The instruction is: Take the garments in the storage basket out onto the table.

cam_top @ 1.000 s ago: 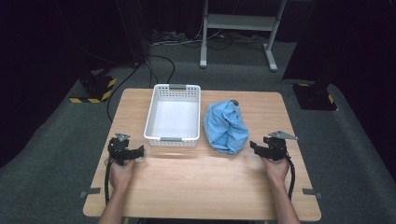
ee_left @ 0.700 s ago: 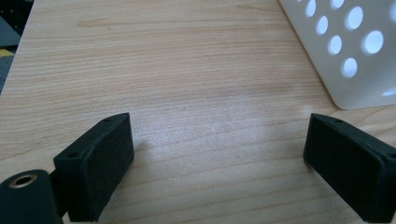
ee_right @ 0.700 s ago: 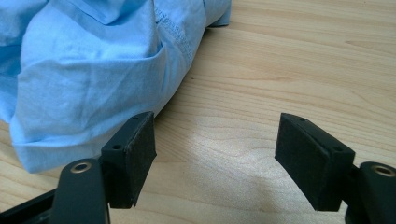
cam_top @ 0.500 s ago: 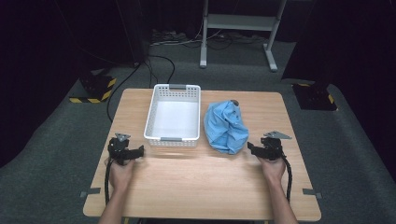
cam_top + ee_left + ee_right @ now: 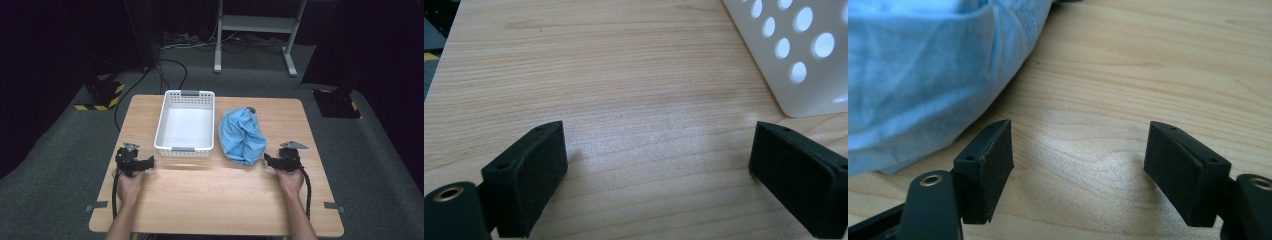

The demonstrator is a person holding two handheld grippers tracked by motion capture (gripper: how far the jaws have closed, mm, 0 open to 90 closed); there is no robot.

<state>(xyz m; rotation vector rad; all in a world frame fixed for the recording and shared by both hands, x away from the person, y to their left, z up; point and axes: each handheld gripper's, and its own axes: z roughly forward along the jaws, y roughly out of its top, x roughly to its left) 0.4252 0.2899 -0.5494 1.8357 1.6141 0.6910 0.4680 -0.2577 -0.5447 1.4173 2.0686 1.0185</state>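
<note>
A crumpled light-blue cloth point(image 5: 242, 136) lies on the wooden table point(image 5: 215, 195), right of a white perforated basket point(image 5: 185, 124). My right gripper point(image 5: 266, 159) rests on the table just right of the cloth's near edge, open, with bare wood between its jaws. In the right gripper view the cloth point(image 5: 923, 65) spreads over the upper left, just beyond the left jaw, and the gripper point(image 5: 1079, 156) holds nothing. My left gripper point(image 5: 150, 161) sits near the basket's front left corner, open and empty. The left gripper view has that gripper point(image 5: 658, 157) over wood, with the basket's wall point(image 5: 804, 55) at the upper right.
The basket is empty. A small dark object point(image 5: 251, 109) peeks out at the cloth's far end. Cables point(image 5: 165, 70) and a metal stand point(image 5: 257, 30) lie on the floor beyond the table. Yellow-black striped blocks point(image 5: 102, 95) sit left of the table.
My right gripper has shifted slightly left, toward the cloth's near edge. The left gripper has stayed put.
</note>
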